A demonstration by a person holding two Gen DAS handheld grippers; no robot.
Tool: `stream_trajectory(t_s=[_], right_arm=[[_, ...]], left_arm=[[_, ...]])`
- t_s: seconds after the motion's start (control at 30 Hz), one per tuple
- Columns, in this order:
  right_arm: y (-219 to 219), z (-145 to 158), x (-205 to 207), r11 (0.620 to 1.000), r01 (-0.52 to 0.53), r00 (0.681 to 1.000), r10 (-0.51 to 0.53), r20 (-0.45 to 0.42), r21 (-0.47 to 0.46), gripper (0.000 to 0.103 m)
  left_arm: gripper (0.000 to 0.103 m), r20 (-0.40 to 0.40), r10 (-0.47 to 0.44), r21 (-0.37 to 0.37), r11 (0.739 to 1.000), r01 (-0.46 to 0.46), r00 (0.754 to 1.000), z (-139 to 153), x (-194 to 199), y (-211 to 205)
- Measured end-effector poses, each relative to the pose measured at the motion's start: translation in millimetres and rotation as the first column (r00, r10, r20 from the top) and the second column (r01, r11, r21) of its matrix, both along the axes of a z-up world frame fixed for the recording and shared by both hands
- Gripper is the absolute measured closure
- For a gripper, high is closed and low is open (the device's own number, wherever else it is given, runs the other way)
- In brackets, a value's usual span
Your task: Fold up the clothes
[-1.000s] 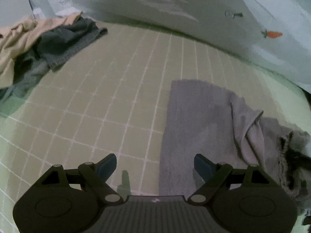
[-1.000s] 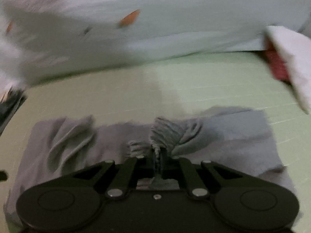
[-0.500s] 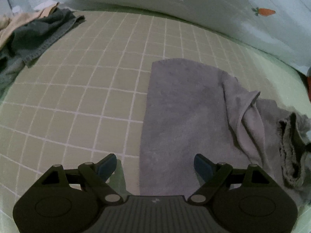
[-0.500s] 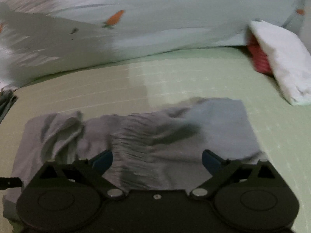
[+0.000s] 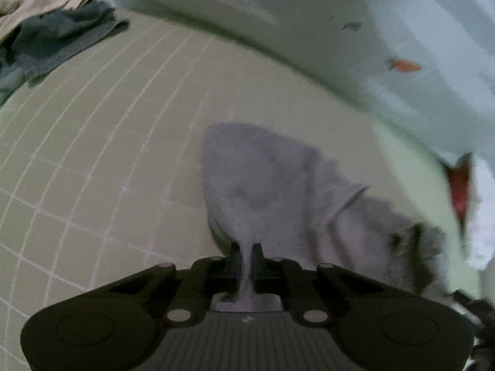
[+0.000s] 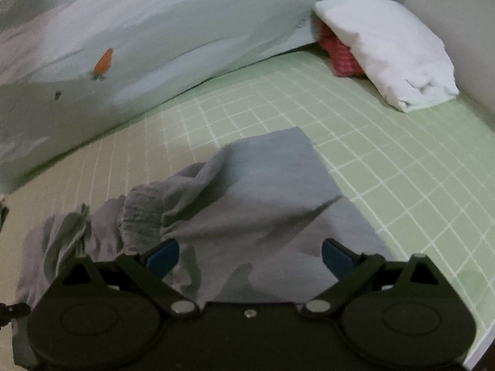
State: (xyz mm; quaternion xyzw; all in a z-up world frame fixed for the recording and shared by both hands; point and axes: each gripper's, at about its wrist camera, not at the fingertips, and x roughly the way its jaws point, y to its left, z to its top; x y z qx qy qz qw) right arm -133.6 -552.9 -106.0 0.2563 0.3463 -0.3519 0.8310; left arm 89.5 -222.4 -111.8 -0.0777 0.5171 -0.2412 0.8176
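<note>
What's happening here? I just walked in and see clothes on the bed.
A person is folding grey shorts on a green checked bed sheet. The left tool is closing on a pinched edge of the shorts, while the right tool hovers open above them. More clothes wait in a pile.

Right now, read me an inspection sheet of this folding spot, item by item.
Surface: green grid mat.
Job's things: grey garment lying rumpled, one edge pulled up.
Clutter: pile of dark and tan clothes; white pillow over something red.
Grippers: left gripper closing, grey cloth pinched between its jaws; right gripper open above the garment.
Cables: nothing seen.
Surroundings: pale carrot-print bedding behind.
</note>
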Motion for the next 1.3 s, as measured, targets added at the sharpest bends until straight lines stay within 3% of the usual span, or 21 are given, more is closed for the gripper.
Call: stream_trajectory(t_s=[0.33, 0.5, 0.6, 0.7, 0.77, 0.87, 0.93, 0.97, 1.03, 1.13, 1.3], right_arm=[[-42.9, 1.4, -37.6, 0.999, -0.008, 0.999, 0.007, 0.034, 0.034, 0.003], [-66.3, 7.0, -61.9, 0.999, -0.035, 0.999, 0.035, 0.0, -0.015, 0.003], [-83.2, 6.7, -79.8, 0.998, -0.058, 0.998, 0.057, -0.015, -0.027, 0.003], [-99.6, 1.2, -96.6, 0.998, -0.063, 0.997, 0.062, -0.039, -0.031, 0.003], [-108.3, -2.2, -105.2, 0.998, -0.063, 0.997, 0.061, -0.053, -0.029, 0.003], [-114.1, -3.4, -111.1, 0.997, -0.072, 0.996, 0.07, -0.06, -0.034, 0.003], [-115.9, -2.3, -108.9, 0.996, -0.081, 0.996, 0.08, -0.048, -0.03, 0.003], [-116.2, -1.6, -106.5, 0.996, -0.086, 0.996, 0.085, -0.041, -0.026, 0.003], [-112.9, 0.4, -96.5, 0.994, -0.107, 0.994, 0.106, -0.026, -0.021, 0.003], [-104.2, 4.2, -78.2, 0.989, -0.145, 0.989, 0.145, -0.002, -0.016, 0.003], [-86.1, 6.5, -37.7, 0.974, -0.225, 0.973, 0.224, 0.049, 0.016, 0.004]], left_arm=[[0.097, 0.058, -0.099, -0.229, 0.967, 0.11, 0.993, 58.5, -38.3, -80.2], [0.097, 0.05, -0.207, -0.284, 0.935, 0.213, 0.977, 62.5, -72.0, -154.7], [0.097, 0.002, -0.257, -0.297, 0.923, 0.246, 0.966, 45.1, -94.6, -202.6], [0.093, -0.087, -0.23, -0.257, 0.945, 0.201, 0.969, 10.9, -111.3, -236.5], [0.081, -0.108, -0.232, -0.191, 0.959, 0.209, 0.967, -7.1, -120.0, -248.9], [0.065, -0.066, -0.259, -0.147, 0.958, 0.248, 0.964, -2.7, -130.1, -253.1], [0.035, -0.048, -0.258, -0.187, 0.951, 0.245, 0.965, 9.6, -130.6, -247.1], [0.029, -0.031, -0.259, -0.205, 0.947, 0.247, 0.965, 18.0, -131.4, -242.9], [0.025, 0.014, -0.254, -0.217, 0.944, 0.251, 0.967, 34.7, -132.4, -233.1], [0.019, 0.08, -0.219, -0.173, 0.958, 0.23, 0.973, 54.5, -130.2, -215.9], [0.018, 0.141, -0.155, 0.081, 0.986, 0.145, 0.978, 47.1, -110.1, -198.9]])
